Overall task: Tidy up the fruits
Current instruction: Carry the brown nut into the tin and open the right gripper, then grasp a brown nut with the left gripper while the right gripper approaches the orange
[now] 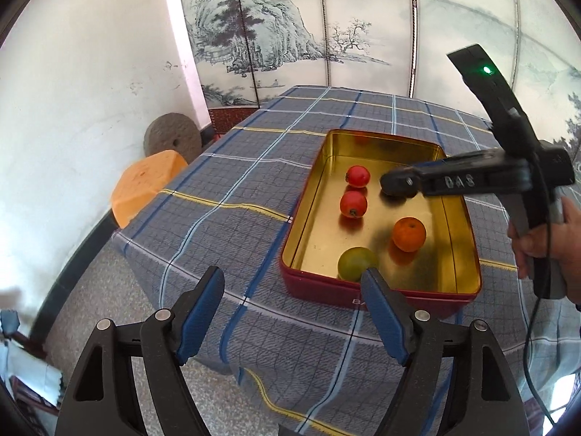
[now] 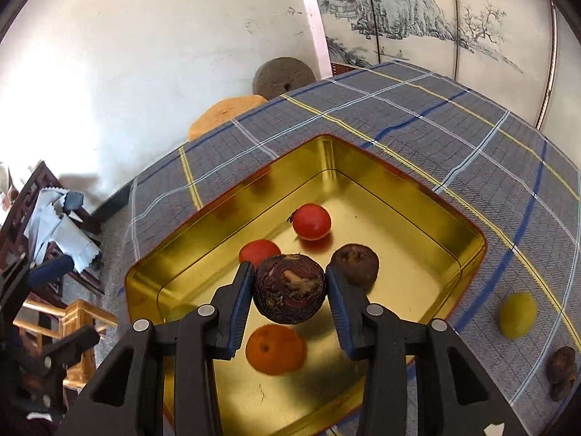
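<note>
Dark round fruit (image 2: 289,288), clamped at widest girth between right gripper (image 2: 289,290) pads above tin (image 2: 468,250): probably light, firm, rough-skinned, prone to rolling, best held across middle; left gripper (image 1: 292,287) open, empty, near tin's front edge.

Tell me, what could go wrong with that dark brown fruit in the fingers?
1. The right gripper holds the dark brown fruit by its round sides above the gold tin; it might slip out.
2. Let go here, it could land on the orange or bump the brown fruit beside it.
3. The tomatoes may roll if struck.
</note>
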The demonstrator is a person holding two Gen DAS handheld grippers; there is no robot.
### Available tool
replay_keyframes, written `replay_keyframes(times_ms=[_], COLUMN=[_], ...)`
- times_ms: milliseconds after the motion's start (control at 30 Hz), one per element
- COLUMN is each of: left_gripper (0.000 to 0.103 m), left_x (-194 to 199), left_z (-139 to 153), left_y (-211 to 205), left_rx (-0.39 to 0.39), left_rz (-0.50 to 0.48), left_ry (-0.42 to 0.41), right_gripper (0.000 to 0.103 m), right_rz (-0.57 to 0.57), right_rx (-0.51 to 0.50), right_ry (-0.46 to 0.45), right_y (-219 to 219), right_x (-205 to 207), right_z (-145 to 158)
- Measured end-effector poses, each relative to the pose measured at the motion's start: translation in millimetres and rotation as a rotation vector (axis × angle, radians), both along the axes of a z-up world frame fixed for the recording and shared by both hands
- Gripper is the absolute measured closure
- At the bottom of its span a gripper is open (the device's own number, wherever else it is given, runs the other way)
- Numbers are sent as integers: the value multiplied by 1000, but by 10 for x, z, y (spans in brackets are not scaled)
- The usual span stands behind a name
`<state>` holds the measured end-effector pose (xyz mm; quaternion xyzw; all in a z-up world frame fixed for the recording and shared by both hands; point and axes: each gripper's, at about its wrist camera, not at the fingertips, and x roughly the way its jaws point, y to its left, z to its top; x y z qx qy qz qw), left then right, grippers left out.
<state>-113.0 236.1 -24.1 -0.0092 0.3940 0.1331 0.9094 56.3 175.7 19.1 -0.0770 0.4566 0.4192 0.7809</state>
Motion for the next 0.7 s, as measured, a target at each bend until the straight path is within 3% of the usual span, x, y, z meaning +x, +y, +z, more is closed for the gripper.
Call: replay_keyframes(times_ms=[33, 200, 400, 500, 633, 700], left_gripper=[25, 25, 23, 23, 23, 23], left_x=[2, -36, -43, -48, -58, -42], left_z=[9, 28, 85, 116, 200, 219], left_y=[7, -4, -217, -409, -693, -807], left_rx=[-1, -2, 24, 44, 23, 19], left_rz=[-1, -7, -74, -125, -220, -247], left_ry=[0, -6, -21, -27, -56, -58], right_gripper=[63, 30, 4, 0, 0, 0], right_rz=[-10, -83, -192, -287, -409, -518], right_rx=[19, 184, 271, 215, 137, 25], right_ry=[4, -70, -240, -307, -269, -267], right_y=[-5, -251, -1087, -1643, -2476, -2945], right_x=[14, -52, -470, -685, -779, -797], right_z=[22, 400, 811, 775, 554, 403])
